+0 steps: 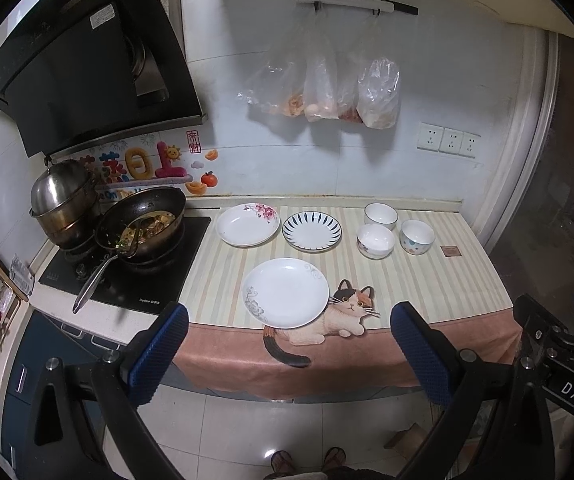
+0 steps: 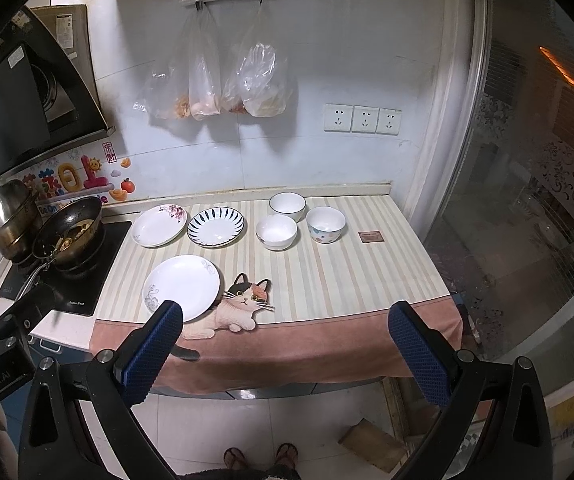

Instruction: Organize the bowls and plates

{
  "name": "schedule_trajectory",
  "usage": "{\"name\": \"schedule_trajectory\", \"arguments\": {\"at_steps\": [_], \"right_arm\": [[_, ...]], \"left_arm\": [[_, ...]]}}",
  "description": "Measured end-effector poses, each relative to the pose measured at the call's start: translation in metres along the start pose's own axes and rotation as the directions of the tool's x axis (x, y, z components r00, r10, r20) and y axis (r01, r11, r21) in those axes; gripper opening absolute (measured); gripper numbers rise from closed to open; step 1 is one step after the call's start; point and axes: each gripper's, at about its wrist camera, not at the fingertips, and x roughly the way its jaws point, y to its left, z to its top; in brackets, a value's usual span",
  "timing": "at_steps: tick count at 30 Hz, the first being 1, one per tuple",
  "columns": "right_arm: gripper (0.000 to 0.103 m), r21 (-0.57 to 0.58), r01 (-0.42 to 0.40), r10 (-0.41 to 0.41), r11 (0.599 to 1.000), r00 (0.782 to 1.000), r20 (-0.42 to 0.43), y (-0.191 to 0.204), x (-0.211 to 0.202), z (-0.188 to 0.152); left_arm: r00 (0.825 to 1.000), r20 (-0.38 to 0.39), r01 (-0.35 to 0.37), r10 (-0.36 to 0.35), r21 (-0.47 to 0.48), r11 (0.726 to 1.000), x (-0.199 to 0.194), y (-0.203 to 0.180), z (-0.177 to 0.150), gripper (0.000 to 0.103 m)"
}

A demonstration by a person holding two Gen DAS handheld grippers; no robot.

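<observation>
Three plates lie on the striped cloth: a white plate with grey swirls (image 1: 285,293) (image 2: 182,287) nearest the front edge, a flower-print plate (image 1: 248,224) (image 2: 159,225) at the back left, and a blue-striped plate (image 1: 312,231) (image 2: 215,226) beside it. Three bowls stand to their right: a blue-rimmed bowl (image 1: 380,216) (image 2: 287,205), a white bowl (image 1: 375,241) (image 2: 276,231) and a dotted bowl (image 1: 417,237) (image 2: 325,224). My left gripper (image 1: 289,354) and right gripper (image 2: 285,354) both hang open in front of the counter edge, holding nothing.
A wok with food (image 1: 141,224) and a steel steamer pot (image 1: 65,200) sit on the black cooktop (image 1: 127,276) at the left. A small brown square (image 1: 450,251) lies right of the bowls. Plastic bags (image 1: 327,88) hang on the wall. A person's feet in sandals (image 2: 261,458) stand on the floor tiles.
</observation>
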Motion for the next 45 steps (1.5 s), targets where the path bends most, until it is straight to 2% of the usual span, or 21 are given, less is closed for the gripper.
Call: {"name": "schedule_trajectory", "arguments": {"at_steps": [19, 25, 29, 31, 33, 35, 37, 39, 41, 44, 45], "right_arm": [[0.103, 0.007, 0.0, 0.0, 1.0, 1.0, -0.006, 0.009, 0.011, 0.005], [0.103, 0.027, -0.012, 0.013, 1.0, 1.0, -0.016, 0.018, 0.02, 0.008], [0.103, 0.043, -0.061, 0.058, 0.997, 0.996, 0.067, 0.023, 0.037, 0.004], [0.103, 0.045, -0.038, 0.037, 0.998, 0.999, 0.025, 0.03, 0.067, 0.001], [0.103, 0.059, -0.069, 0.071, 0.996, 0.997, -0.032, 0.034, 0.101, -0.002], [0.103, 0.088, -0.113, 0.12, 0.99, 0.989, -0.087, 0.035, 0.135, -0.005], [0.103, 0.136, -0.175, 0.197, 0.975, 0.965, -0.174, 0.039, 0.184, -0.007], [0.103, 0.165, -0.222, 0.256, 0.961, 0.939, -0.23, 0.044, 0.229, -0.009], [0.103, 0.167, -0.254, 0.294, 0.953, 0.912, -0.285, 0.052, 0.277, -0.01], [0.101, 0.145, -0.291, 0.324, 0.946, 0.88, -0.348, 0.063, 0.349, -0.009], [0.099, 0.133, -0.308, 0.335, 0.942, 0.863, -0.379, 0.069, 0.376, -0.009]], "left_arm": [[1.0, 0.018, 0.003, -0.003, 0.009, 1.0, 0.01, 0.006, 0.011, 0.103], [0.999, 0.027, 0.022, -0.022, 0.017, 1.0, 0.024, 0.011, 0.017, 0.103], [0.998, 0.066, 0.006, -0.005, -0.002, 1.0, 0.049, 0.031, 0.024, 0.103], [0.997, 0.076, -0.021, 0.022, -0.012, 1.0, 0.073, 0.046, 0.026, 0.103], [0.998, 0.062, -0.031, 0.032, -0.02, 0.999, 0.097, 0.057, 0.027, 0.103], [1.0, -0.013, -0.028, 0.028, -0.025, 0.999, 0.14, 0.066, 0.027, 0.103], [0.994, -0.104, -0.027, 0.023, -0.037, 0.999, 0.185, 0.073, 0.025, 0.103], [0.982, -0.186, 0.005, -0.019, -0.073, 0.997, 0.225, 0.082, 0.021, 0.1], [0.973, -0.229, 0.006, -0.029, -0.102, 0.995, 0.263, 0.088, 0.017, 0.098], [0.949, -0.314, -0.007, -0.03, -0.117, 0.993, 0.321, 0.093, 0.011, 0.084], [0.939, -0.343, -0.01, -0.032, -0.122, 0.993, 0.337, 0.094, 0.008, 0.076]]}}
